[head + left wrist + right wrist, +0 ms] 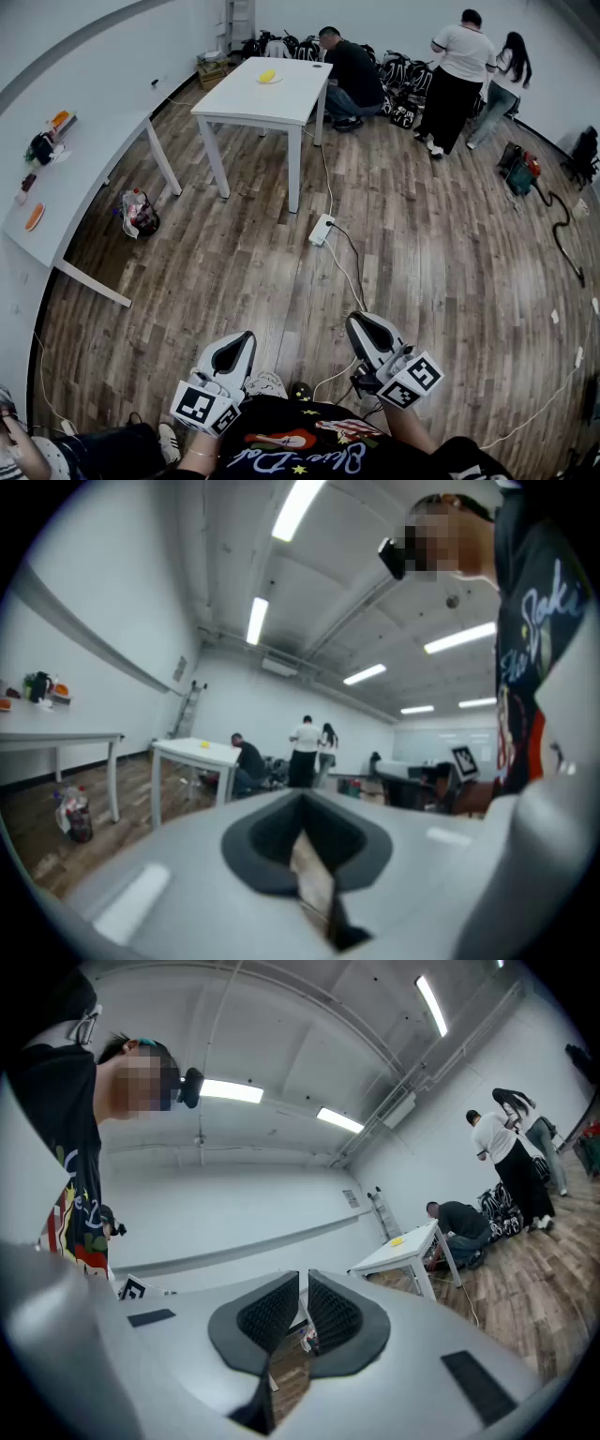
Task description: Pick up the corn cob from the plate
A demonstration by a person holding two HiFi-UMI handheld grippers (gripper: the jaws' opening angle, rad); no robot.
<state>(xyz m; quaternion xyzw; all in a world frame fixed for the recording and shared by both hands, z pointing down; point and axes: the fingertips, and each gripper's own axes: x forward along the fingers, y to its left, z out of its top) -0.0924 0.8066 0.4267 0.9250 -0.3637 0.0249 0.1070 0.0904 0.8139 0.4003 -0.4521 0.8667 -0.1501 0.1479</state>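
Two closed grippers, corn cob far across the room

Both the left gripper [246,339] and the right gripper [358,322] hover near the person's body above the wooden floor [422,244], each with its jaws pressed together and nothing between them. The corn cob [268,75] lies on its plate [278,80] on the white table [281,103] at the far side, well apart from both.

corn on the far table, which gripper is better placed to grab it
Left, marginally: the corn sits far ahead, toward the left gripper; the right gripper is further over. Both are shut, empty.
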